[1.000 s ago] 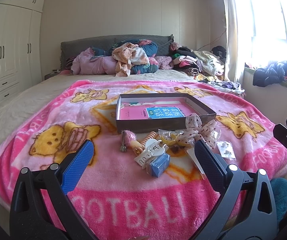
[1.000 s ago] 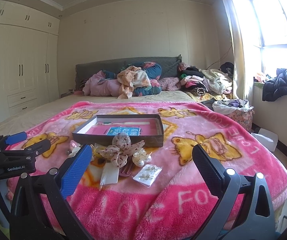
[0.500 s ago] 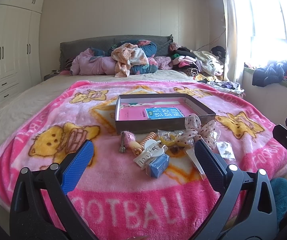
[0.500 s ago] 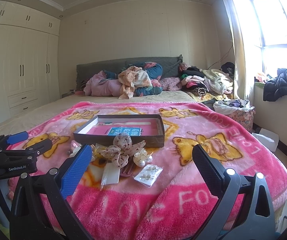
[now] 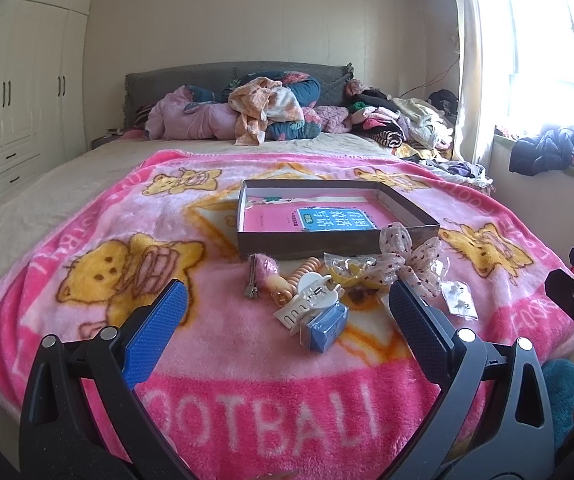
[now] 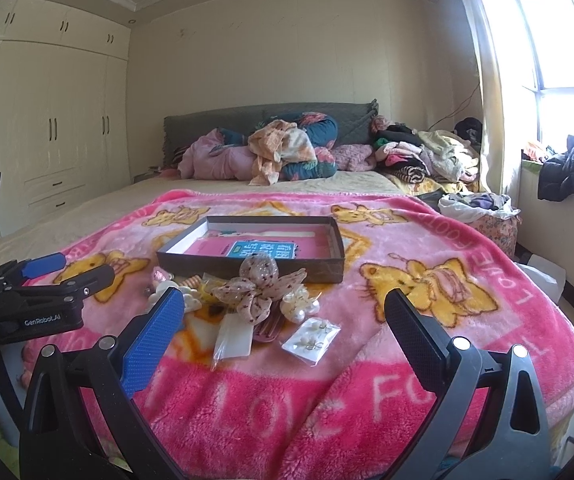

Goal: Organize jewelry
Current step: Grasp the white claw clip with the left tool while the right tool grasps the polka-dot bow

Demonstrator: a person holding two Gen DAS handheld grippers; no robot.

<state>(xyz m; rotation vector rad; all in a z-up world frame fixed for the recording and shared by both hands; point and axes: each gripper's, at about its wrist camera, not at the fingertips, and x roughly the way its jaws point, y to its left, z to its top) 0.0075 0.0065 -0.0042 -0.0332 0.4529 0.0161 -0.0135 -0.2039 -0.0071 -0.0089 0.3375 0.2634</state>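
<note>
Left hand-held gripper (image 5: 287, 312) edged slightly closer to box (image 5: 327, 236).

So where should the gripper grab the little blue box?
Take the small blue box by its two flat side faces, coming from above with the left gripper, whose jaws are wide open. It lies tilted under the white claw clip, so nudging or lifting that clip first would probably help.

One box (image 5: 315, 245), one bow (image 5: 409, 258), two clips (image 5: 307, 304).
</note>
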